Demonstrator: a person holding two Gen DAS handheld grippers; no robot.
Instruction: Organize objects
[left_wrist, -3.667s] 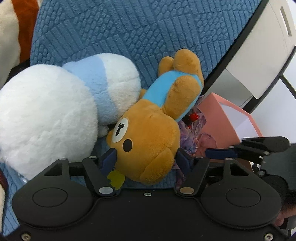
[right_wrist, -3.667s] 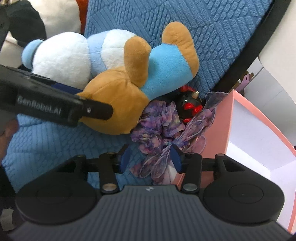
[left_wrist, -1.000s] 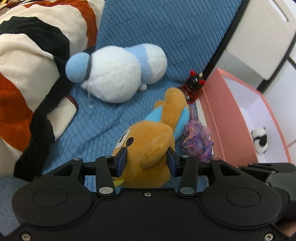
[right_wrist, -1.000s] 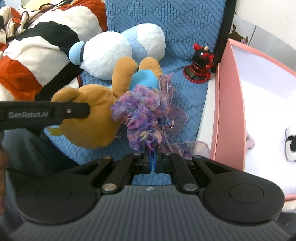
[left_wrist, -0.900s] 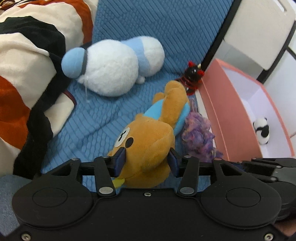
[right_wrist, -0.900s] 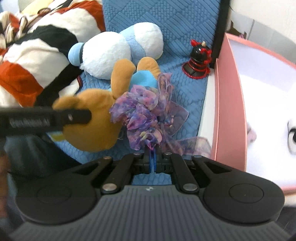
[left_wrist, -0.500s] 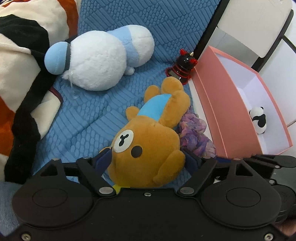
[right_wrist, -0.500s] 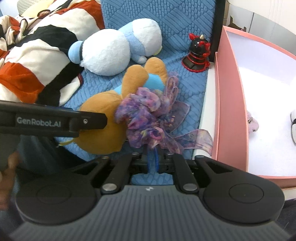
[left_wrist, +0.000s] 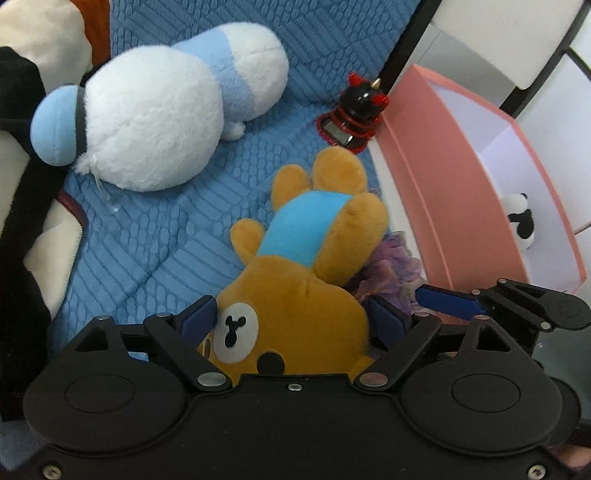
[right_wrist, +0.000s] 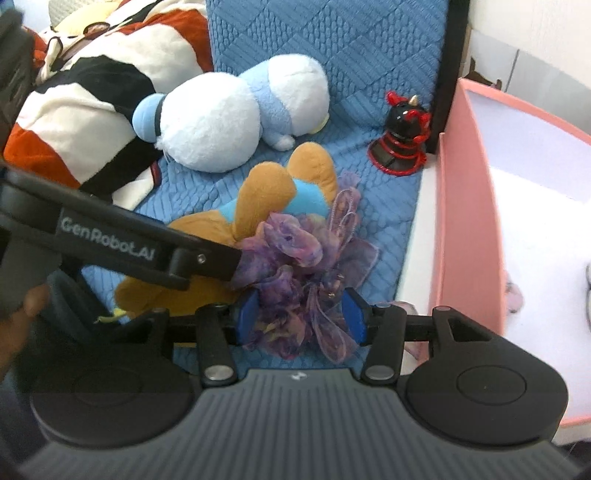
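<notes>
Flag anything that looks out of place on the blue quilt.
The brown teddy bear lies upside down beside the pink box, not in it, partly on the purple organza bow. A panda toy is already inside.

Bear (left_wrist: 291, 325): tan, blue shirt. Bow (right_wrist: 306, 258): mottled purple. Plush toy (left_wrist: 155, 122): white, pale-blue band. Box (left_wrist: 454, 177): pink. Figurine (left_wrist: 354, 118): black, red. Mat (left_wrist: 147, 236): blue, quilted.

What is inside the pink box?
In the pink box a small panda toy lies on the white floor. The right wrist view shows a bit of pale pink thing too. The near wall hides the rest.
</notes>
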